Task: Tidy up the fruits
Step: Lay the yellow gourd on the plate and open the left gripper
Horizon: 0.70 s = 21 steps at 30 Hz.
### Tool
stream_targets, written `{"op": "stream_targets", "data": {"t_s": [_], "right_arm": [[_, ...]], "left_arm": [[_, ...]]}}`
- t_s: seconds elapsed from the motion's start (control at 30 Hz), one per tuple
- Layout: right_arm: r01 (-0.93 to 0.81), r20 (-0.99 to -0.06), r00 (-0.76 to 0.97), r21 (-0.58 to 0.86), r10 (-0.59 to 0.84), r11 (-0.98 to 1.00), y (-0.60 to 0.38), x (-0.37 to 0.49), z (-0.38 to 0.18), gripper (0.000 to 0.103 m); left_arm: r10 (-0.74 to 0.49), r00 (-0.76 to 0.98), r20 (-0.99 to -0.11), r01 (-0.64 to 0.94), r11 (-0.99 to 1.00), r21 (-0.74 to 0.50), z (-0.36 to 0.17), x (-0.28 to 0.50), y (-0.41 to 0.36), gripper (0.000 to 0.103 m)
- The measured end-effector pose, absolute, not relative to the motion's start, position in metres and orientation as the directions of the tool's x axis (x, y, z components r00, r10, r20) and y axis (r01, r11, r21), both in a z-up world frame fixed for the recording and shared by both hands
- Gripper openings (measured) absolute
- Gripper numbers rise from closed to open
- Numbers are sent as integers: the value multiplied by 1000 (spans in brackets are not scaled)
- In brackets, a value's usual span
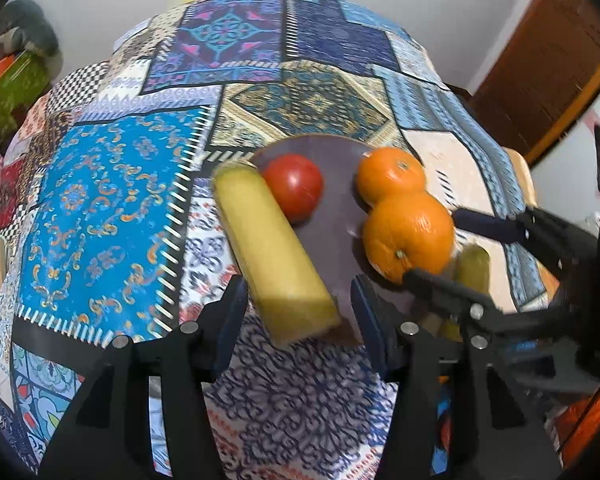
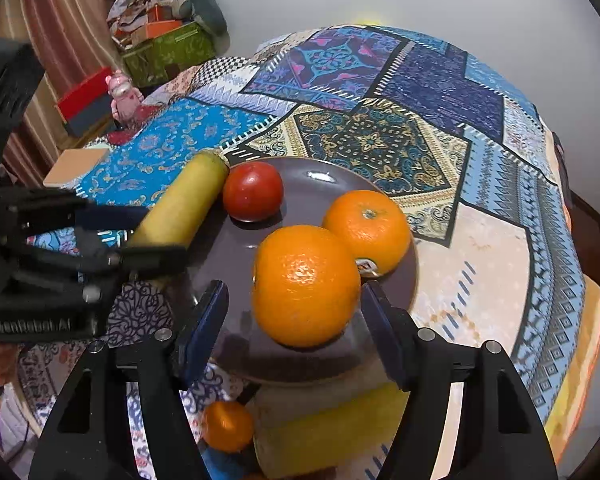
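Plate (image 2: 312,176): round, dark brown, glossy, on the patchwork-cloth tabletop (image 2: 384,140).
Oranges: near orange (image 2: 306,284) and far orange (image 2: 368,228), dimpled skin, touching, both on the plate.
Tomato (image 2: 253,191): smooth, red, on the plate's far side.
Yellow-green stick (image 1: 272,256): long, cut-ended cylinder lying across the plate's rim.
Left gripper (image 1: 298,308): fingers apart either side of the stick, not pressing.
Right gripper (image 2: 294,332): fingers apart, flanking the near orange.

On the tabletop (image 2: 480,248), mid-frame, a plate (image 2: 308,184) holds a tomato (image 2: 253,191) upper left, two oranges (image 2: 306,285) right; a banana (image 2: 180,208) overlaps its left rim.
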State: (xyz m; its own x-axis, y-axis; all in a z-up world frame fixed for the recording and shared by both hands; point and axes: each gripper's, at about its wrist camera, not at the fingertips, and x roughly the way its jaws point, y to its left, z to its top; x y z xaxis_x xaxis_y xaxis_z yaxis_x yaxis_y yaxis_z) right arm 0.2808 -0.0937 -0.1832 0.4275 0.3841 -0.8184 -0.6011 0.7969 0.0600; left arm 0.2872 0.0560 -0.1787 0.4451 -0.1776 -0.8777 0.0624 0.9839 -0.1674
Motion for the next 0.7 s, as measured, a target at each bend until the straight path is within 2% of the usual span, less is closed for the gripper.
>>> {"op": "stream_targets", "data": {"t_s": [0.2, 0.4, 0.57, 0.7], "right_arm": [[-573, -802, 474, 32, 363, 819, -112, 269, -171, 66], [-531, -785, 508, 38, 354, 846, -138, 253, -160, 69], [-495, -790, 514, 46, 335, 868, -155, 240, -163, 72], [-464, -806, 493, 76, 329, 883, -167, 234, -173, 72]], "left_arm": [[-211, 456, -864, 99, 978, -186, -172, 275, 42, 53], [-183, 504, -844, 84, 983, -163, -153, 258, 42, 54], [-146, 554, -819, 84, 989, -119, -141, 235, 41, 65], [-140, 568, -811, 89, 990, -108, -141, 219, 36, 69]]}}
